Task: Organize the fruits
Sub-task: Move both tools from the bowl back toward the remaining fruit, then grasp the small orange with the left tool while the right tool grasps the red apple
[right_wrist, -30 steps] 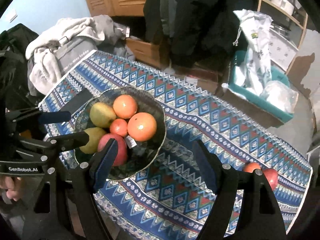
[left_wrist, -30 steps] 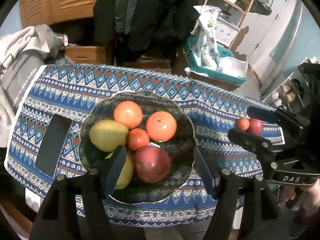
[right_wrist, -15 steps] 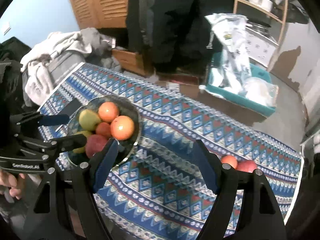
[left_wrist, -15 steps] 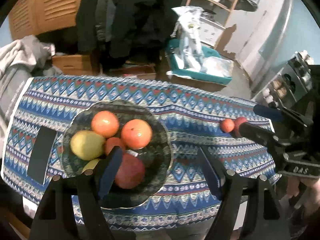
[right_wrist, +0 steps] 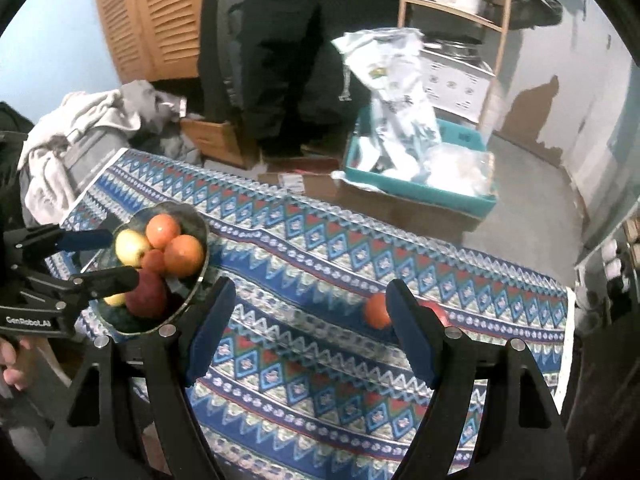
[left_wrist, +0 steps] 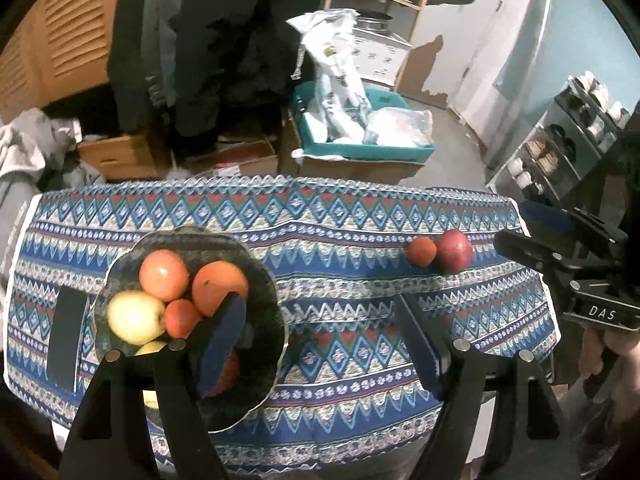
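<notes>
Fruits: red apple [left_wrist: 455,249] and small orange [left_wrist: 422,251] near counter [left_wrist: 340,240] edge; my right gripper [right_wrist: 310,330], spread and empty, might nudge them off.

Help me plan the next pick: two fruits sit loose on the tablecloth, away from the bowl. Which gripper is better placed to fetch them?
Right. The right gripper hangs open by the small orange fruit and red apple; the left gripper is beside the bowl, farther off.

A woven, matt tablecloth [left_wrist: 344,240] carries a dark bowl [left_wrist: 260,280] with a glossy rim. Inside it the oranges [left_wrist: 218,286] look dimpled and shiny. Right of the bowl a smooth red apple [left_wrist: 454,249] gleams. Behind the tablecloth stand slatted wooden doors [right_wrist: 132,16].
</notes>
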Available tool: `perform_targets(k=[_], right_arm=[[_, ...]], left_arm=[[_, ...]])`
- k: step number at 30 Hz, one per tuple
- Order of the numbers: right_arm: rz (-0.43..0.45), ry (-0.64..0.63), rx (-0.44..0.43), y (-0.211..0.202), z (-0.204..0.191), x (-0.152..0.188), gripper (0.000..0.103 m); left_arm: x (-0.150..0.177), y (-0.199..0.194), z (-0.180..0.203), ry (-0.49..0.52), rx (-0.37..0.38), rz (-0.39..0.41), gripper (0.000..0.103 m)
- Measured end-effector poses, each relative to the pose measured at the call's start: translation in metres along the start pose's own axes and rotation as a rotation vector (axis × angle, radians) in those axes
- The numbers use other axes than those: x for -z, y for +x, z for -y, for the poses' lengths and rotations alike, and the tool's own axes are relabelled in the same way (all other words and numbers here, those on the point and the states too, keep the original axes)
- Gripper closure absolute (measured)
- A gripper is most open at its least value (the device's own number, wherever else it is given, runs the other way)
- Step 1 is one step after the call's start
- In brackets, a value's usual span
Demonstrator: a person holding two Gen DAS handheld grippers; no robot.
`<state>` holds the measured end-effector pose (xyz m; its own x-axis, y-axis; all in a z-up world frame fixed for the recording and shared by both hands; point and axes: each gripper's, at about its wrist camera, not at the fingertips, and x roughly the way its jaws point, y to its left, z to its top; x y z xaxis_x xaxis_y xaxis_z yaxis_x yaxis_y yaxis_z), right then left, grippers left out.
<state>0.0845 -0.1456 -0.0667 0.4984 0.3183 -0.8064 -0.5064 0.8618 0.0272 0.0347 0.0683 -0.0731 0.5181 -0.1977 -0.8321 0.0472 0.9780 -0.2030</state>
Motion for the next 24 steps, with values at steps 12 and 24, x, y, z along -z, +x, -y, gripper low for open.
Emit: perform_targets(k=[12, 24], right_arm=[[0.002, 0.088, 0.064, -0.007, 0.058, 0.017, 0.02], [-0.096, 0.162, 0.093, 0.034, 0.1, 0.039, 0.02]], left_arm=[[-0.014, 0.026, 0.046, 0.074, 0.017, -0.026, 0.023], [-0.032, 0.068, 0.083, 0.141, 0.052, -0.081, 0.023]])
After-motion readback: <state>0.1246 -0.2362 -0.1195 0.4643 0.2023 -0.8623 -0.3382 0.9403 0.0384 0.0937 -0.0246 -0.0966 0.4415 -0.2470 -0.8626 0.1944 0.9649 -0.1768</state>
